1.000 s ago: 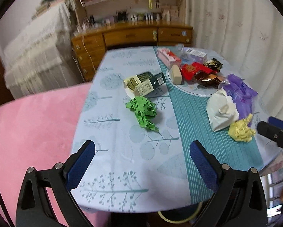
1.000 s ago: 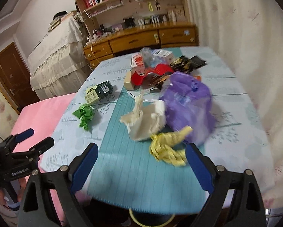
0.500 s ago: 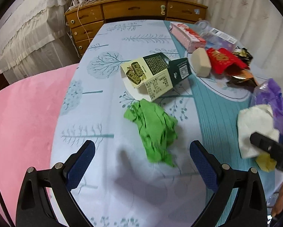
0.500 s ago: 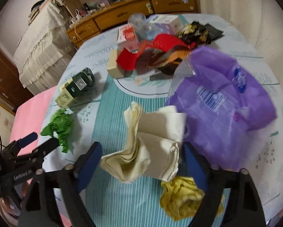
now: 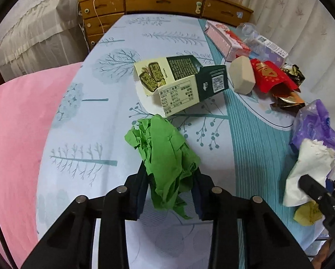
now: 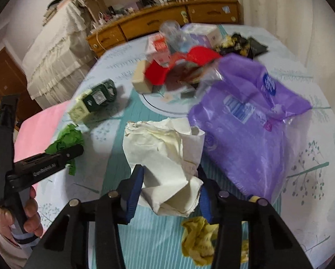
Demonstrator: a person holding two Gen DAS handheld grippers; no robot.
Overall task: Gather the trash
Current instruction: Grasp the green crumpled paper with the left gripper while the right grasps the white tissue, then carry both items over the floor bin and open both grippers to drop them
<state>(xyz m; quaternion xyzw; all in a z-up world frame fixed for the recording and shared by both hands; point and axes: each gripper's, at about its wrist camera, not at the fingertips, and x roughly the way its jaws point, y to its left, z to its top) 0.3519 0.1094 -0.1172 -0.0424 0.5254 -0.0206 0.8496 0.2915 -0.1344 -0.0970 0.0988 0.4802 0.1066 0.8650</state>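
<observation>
A crumpled green paper (image 5: 165, 148) lies on the tree-patterned tablecloth (image 5: 89, 139). My left gripper (image 5: 170, 168) is closing its jaws on this paper, and both pads touch its sides. A crumpled white paper (image 6: 163, 152) sits on the teal runner beside a purple plastic bag (image 6: 246, 123). Around the white paper my right gripper (image 6: 169, 172) is also closing, its blue pads against it. Just under the right finger lies a yellow paper wad (image 6: 199, 235). In the right wrist view, a hand (image 6: 30, 213) holds the left gripper over the green paper (image 6: 66, 139).
A green and cream carton (image 5: 181, 83) lies just beyond the green paper. A beige block (image 5: 242, 75), red packet (image 5: 270, 76), pink box (image 5: 225, 40) and dark wrappers crowd the far right. A pink cushion (image 5: 15, 134) borders the table's left; a wooden dresser (image 5: 163, 0) stands behind.
Both grippers dropped toward the table and moved in over their papers. Their jaws went from wide open to closed around the green paper and the white paper.
</observation>
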